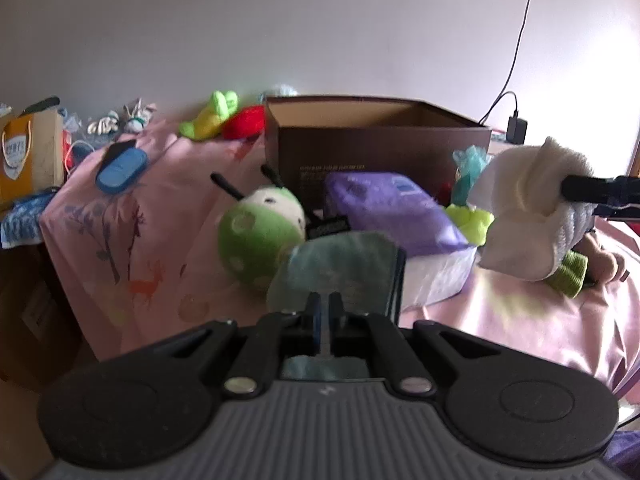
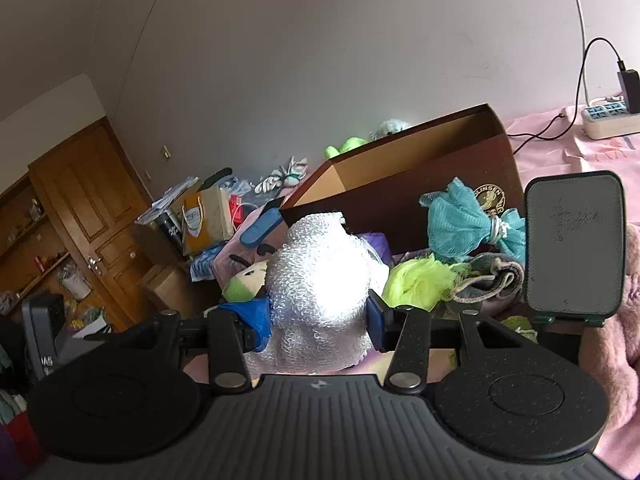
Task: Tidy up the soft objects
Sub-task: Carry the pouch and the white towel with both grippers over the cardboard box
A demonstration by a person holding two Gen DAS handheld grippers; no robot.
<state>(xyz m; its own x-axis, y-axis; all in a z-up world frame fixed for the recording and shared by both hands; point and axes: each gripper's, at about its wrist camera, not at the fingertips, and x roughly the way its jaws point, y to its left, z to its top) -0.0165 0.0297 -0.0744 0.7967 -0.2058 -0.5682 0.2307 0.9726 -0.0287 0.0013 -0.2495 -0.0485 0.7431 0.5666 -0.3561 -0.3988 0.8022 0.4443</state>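
Carrying step: my left gripper (image 1: pixel 325 304) pinches the teal cloth (image 1: pixel 340 268), right gripper (image 2: pixel 320 320) clamps the white towel (image 2: pixel 320 280); next, lift both over into the cardboard box (image 1: pixel 376 140).

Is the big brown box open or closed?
Open. The brown box has no lid on top, and both views look down over its rim onto its bare tan inner walls. Its floor is hidden, so anything inside cannot be told.

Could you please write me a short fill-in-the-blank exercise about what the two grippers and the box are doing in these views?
1. The left gripper is shut on a folded ____ cloth.
2. The right gripper holds a rolled ____ towel.
3. The brown cardboard box stands with its top ____.
4. The bed is covered by a ____ sheet.

Missing words: teal; white; open; pink
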